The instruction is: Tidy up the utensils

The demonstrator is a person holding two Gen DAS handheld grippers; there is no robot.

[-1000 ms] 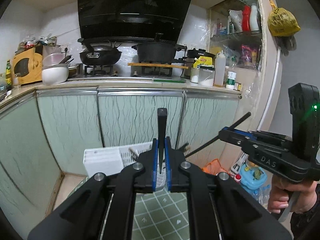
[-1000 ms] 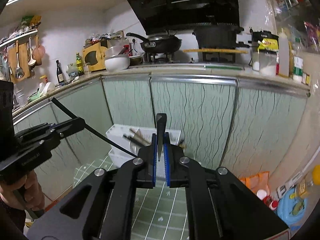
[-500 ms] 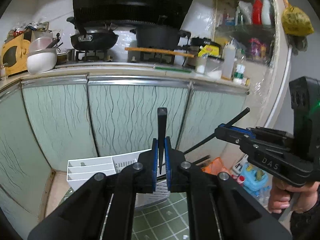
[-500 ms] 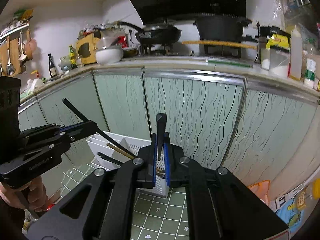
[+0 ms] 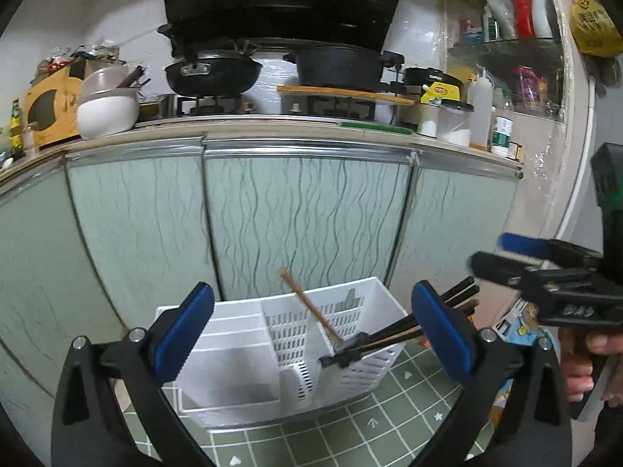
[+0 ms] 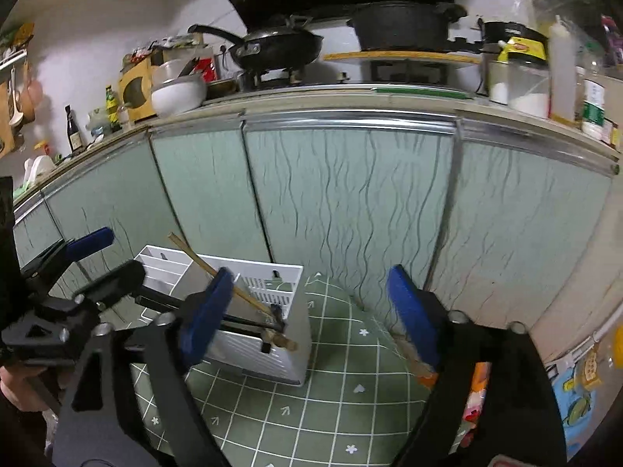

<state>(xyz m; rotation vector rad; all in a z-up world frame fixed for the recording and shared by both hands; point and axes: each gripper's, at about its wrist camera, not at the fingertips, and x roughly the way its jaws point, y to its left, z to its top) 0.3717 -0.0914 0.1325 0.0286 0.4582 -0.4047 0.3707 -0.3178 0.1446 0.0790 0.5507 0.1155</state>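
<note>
The white utensil caddy (image 5: 272, 354) stands on the green tiled floor (image 5: 370, 424) right against the pale green cabinet doors (image 5: 303, 218), and it is where the sorting happens. In its slotted right-hand compartment a brown wooden chopstick (image 5: 311, 307) leans tilted, its top end sticking up above the rim, while a bundle of dark chopsticks (image 5: 393, 336) lies slanted across the caddy's right edge rather than standing inside. The solid compartments on the left look empty as far as I can see. My left tongs (image 5: 311, 334) have just been opening and now stand spread wide with nothing between the blue pads; the caddy merely shows through the gap. My right tongs (image 6: 311, 315) have also just sprung open and hold nothing, with the caddy (image 6: 268, 311) off to their left side. I judge I am between picks: the utensils are loosely dropped, not yet sorted. Next I would need to bring one pair of tongs down over the dark bundle, line the pads across the sticks, and close gently so they do not scatter.
</note>
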